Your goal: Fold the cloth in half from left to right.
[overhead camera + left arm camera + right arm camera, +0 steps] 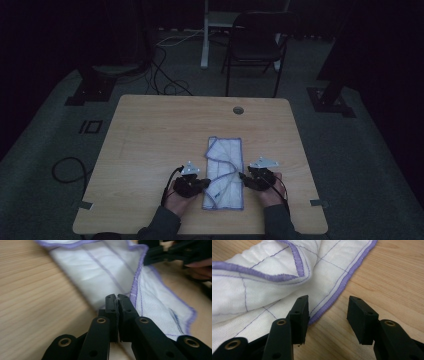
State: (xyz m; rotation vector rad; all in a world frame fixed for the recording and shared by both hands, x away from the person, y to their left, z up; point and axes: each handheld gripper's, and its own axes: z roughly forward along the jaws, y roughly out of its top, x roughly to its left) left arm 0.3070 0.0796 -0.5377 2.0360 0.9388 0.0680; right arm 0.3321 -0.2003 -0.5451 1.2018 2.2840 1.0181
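A white cloth (225,172) with purple edging lies folded lengthwise on the wooden table (160,125), near its front edge. My left gripper (206,182) sits at the cloth's left side. In the left gripper view its jaws (117,298) are shut, with a thin fold of the cloth (100,272) pinched between the pads. My right gripper (242,176) is at the cloth's right side. In the right gripper view it (328,300) stands open, one jaw over the cloth (262,290) by its purple hem and the other over bare wood. The right gripper (160,255) also appears far off in the left gripper view.
A round cable hole (238,110) sits near the table's far edge. Behind the table stand a dark chair (255,40) and a white post (205,35). Cables (67,167) lie on the grey floor to the left. The room is dim.
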